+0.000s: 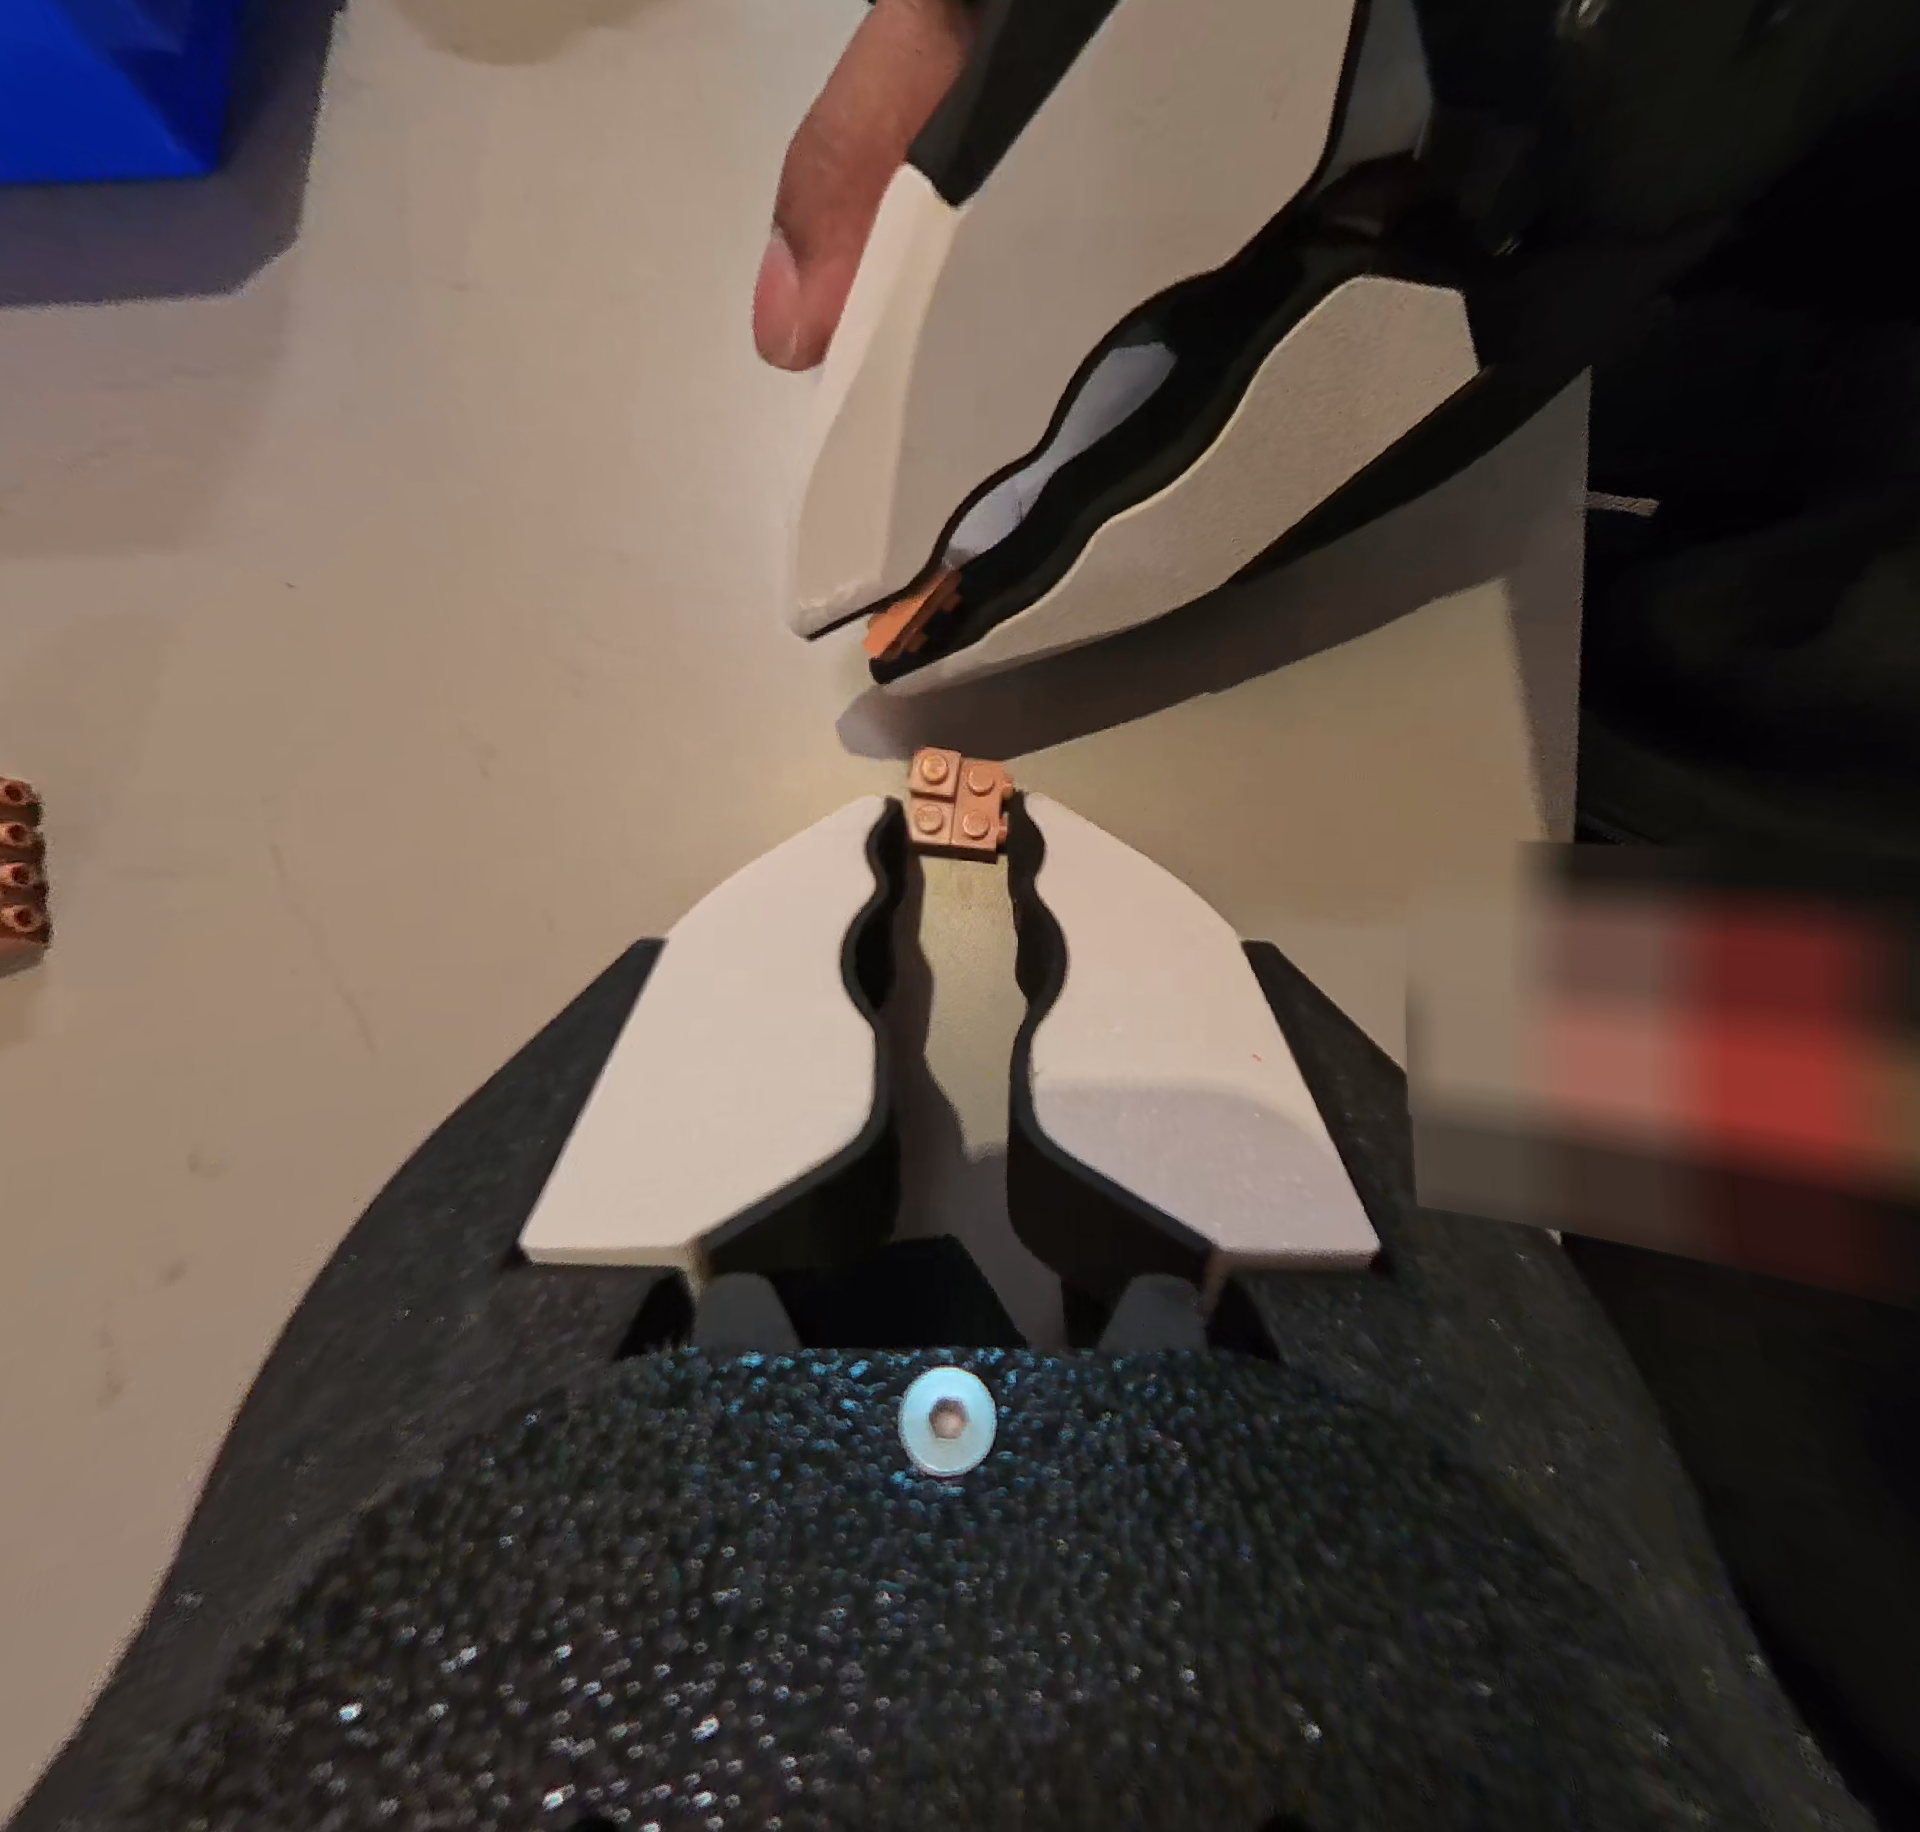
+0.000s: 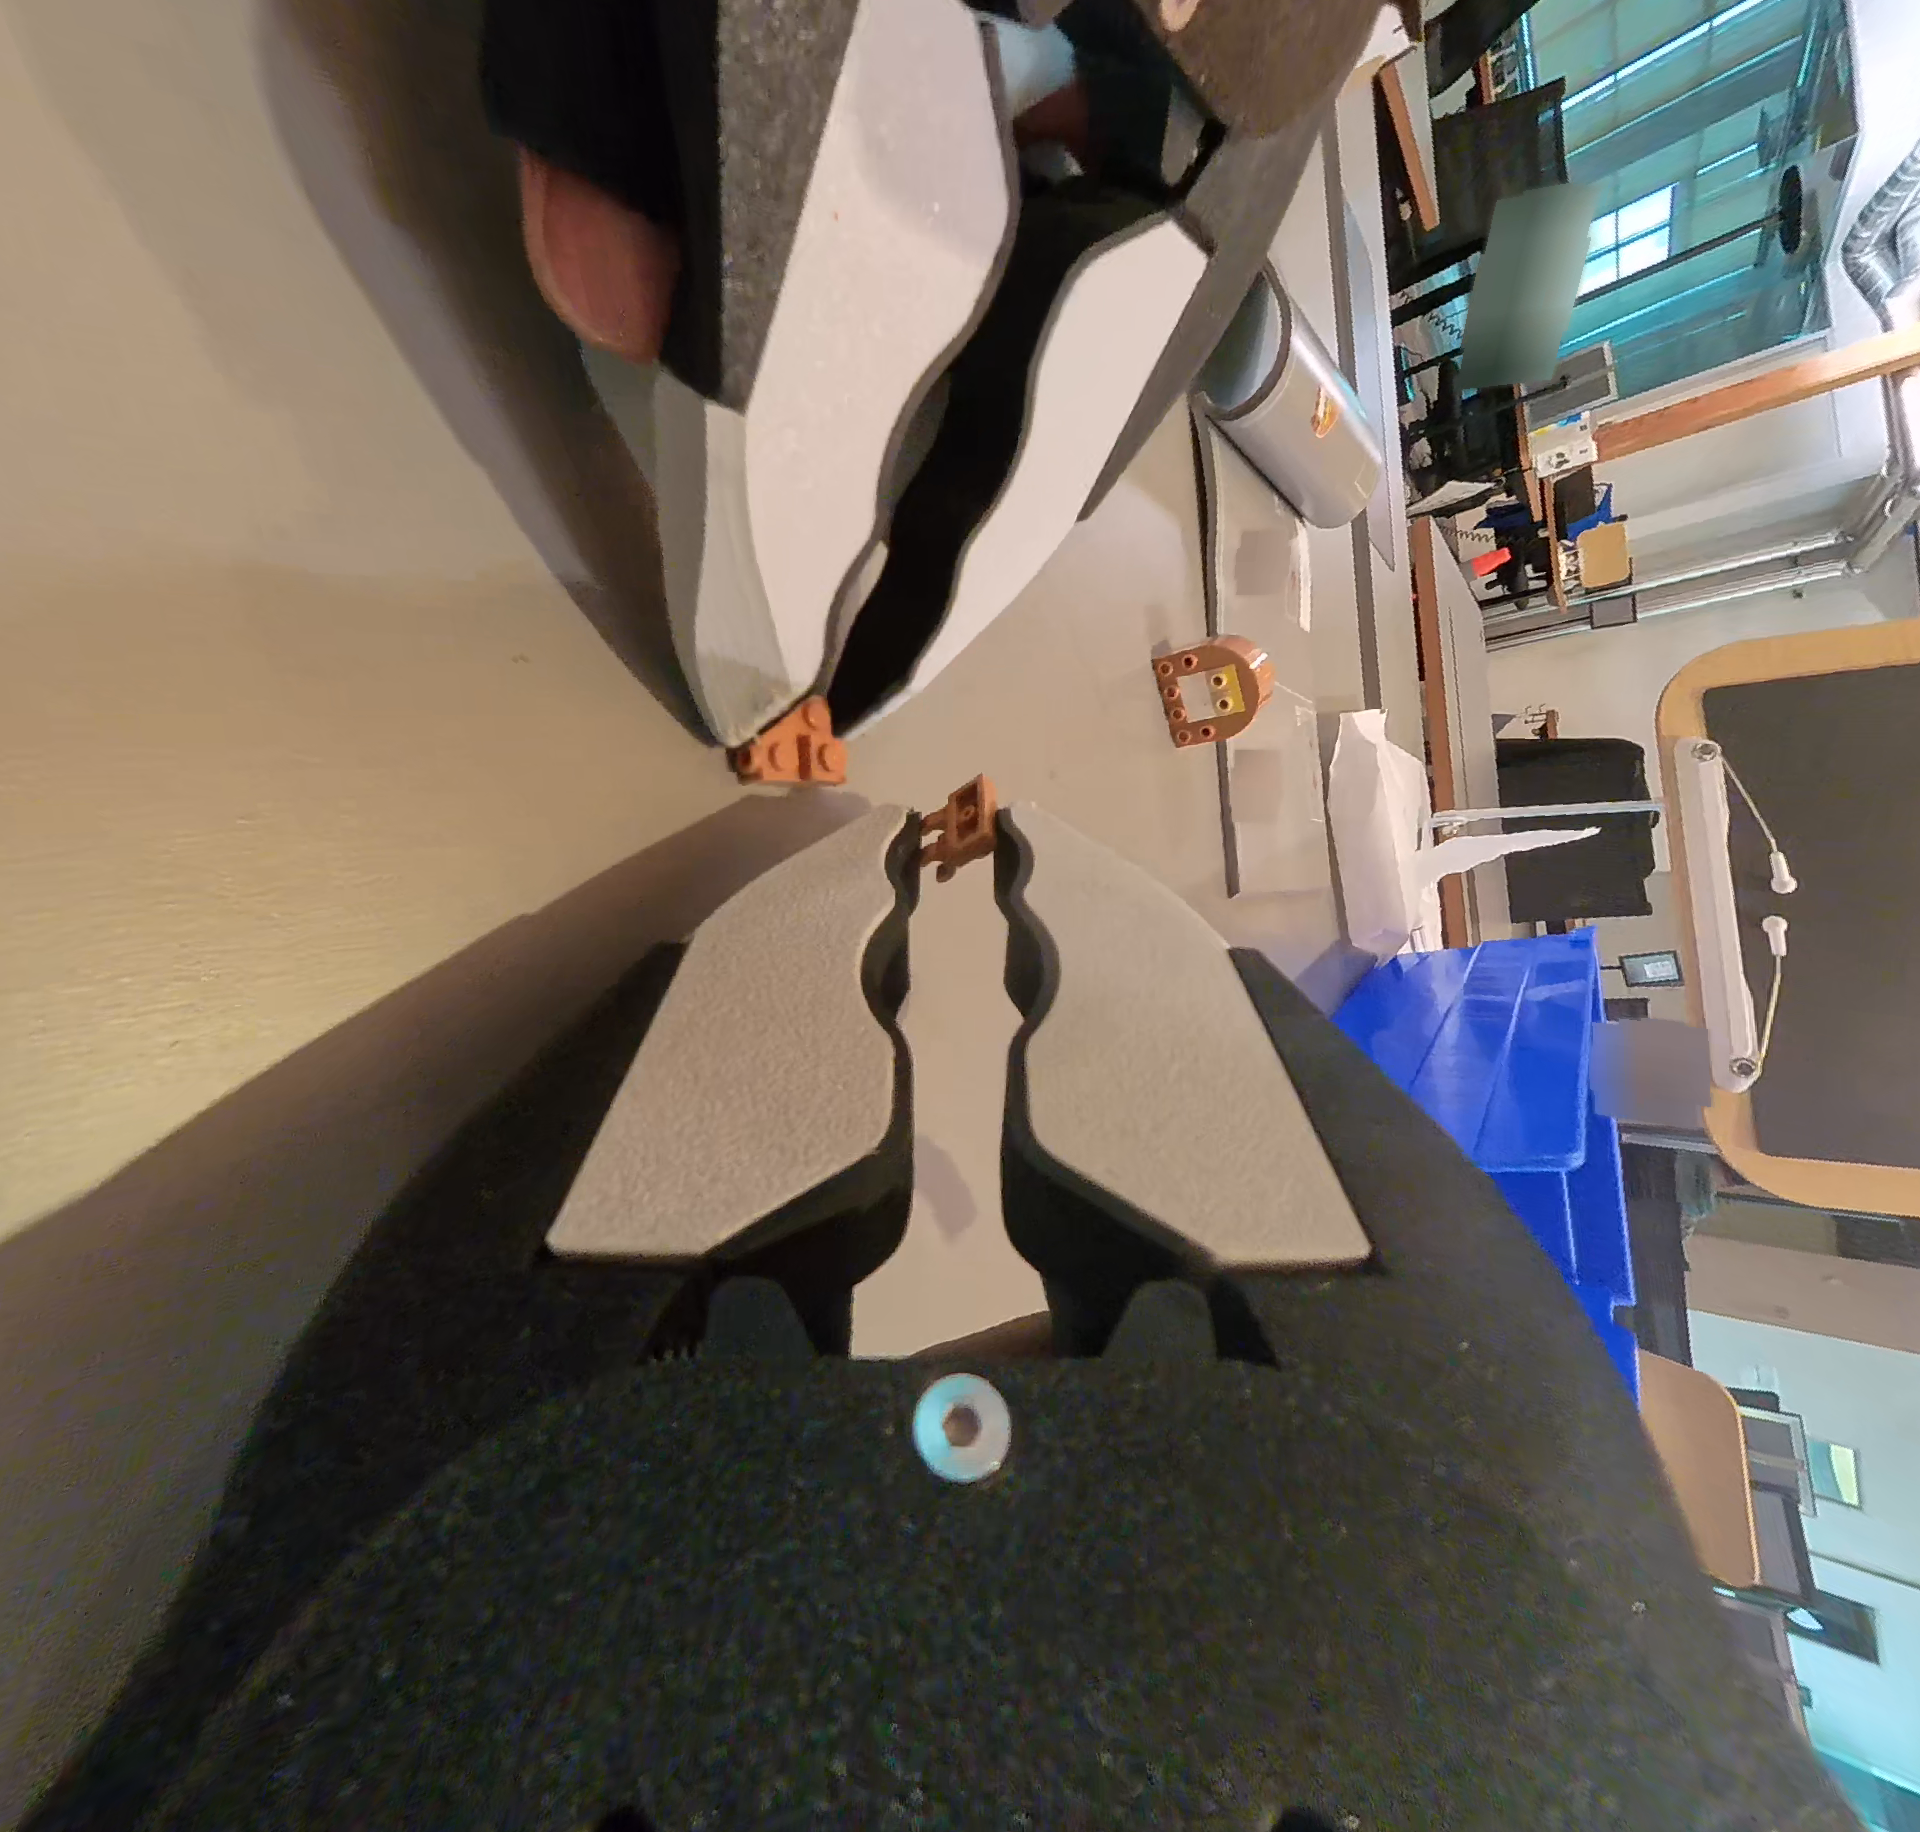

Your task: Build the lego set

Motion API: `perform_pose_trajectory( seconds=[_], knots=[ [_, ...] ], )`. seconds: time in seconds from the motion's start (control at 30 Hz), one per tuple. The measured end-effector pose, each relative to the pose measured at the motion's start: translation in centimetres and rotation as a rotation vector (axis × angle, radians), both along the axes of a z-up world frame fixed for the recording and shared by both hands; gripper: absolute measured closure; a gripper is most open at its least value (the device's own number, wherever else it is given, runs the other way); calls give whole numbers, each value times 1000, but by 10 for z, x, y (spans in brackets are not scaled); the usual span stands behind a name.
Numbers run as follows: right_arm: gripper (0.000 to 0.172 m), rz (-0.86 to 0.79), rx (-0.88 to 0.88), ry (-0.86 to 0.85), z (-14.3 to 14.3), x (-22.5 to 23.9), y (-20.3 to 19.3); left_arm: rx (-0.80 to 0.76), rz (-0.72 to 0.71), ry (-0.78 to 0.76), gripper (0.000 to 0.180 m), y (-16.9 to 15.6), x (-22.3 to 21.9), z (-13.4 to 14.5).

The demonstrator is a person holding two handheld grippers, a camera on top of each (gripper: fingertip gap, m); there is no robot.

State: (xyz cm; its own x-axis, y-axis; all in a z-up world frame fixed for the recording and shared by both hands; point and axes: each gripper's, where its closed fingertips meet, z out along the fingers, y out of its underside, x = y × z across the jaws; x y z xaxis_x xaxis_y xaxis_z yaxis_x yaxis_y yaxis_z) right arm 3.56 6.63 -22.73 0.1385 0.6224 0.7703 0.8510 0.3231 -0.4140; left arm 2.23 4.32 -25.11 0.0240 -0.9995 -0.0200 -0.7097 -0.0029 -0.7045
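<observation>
My left gripper point(image 1: 958, 814) is shut on a small tan block of studded plates point(image 1: 956, 795), studs facing the camera, held just above the pale table point(image 1: 468, 639). The block also shows at that gripper's tips in the right wrist view point(image 2: 795, 752). My right gripper point(image 2: 956, 832) is shut on a small brown plate with clips on one side point(image 2: 964, 824). In the left wrist view the right gripper point(image 1: 883, 644) comes in from the upper right, with the brown plate point(image 1: 902, 629) at its tips, a short way beyond the tan block. The two pieces are close but apart.
A brown rounded brick assembly with a yellow piece point(image 2: 1210, 691) lies on the table farther off. A blue bin point(image 2: 1486, 1055) stands at the table's side and also shows in the left wrist view point(image 1: 104, 47). A brown studded piece point(image 1: 21, 873) lies at the left edge. A person's finger point(image 1: 831, 213) rests on the right gripper. The grippers are tip to tip, or close to it.
</observation>
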Motion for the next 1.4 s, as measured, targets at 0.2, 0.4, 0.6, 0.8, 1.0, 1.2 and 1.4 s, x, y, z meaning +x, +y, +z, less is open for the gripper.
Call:
perform_pose_trajectory(
  seconds=[0.2,0.4,0.6,0.8,1.0,1.2,1.4],
  knots=[
    [159,23,15,-51,2,1,18,76,36,-5,162,18,0,2],
    [159,61,82,-113,10,-2,56,94,105,-1,162,57,-6,7],
    [159,150,183,-51,22,-11,89,114,87,-37,163,83,-8,19],
    [159,169,229,54,22,-8,102,67,82,-15,162,102,-1,15],
    [159,176,292,109,27,2,111,27,105,-23,162,109,7,13],
    [159,195,266,153,22,4,111,56,151,-43,162,113,1,9],
    [159,228,281,159,22,0,104,83,146,-41,162,109,0,6]
  ],
)
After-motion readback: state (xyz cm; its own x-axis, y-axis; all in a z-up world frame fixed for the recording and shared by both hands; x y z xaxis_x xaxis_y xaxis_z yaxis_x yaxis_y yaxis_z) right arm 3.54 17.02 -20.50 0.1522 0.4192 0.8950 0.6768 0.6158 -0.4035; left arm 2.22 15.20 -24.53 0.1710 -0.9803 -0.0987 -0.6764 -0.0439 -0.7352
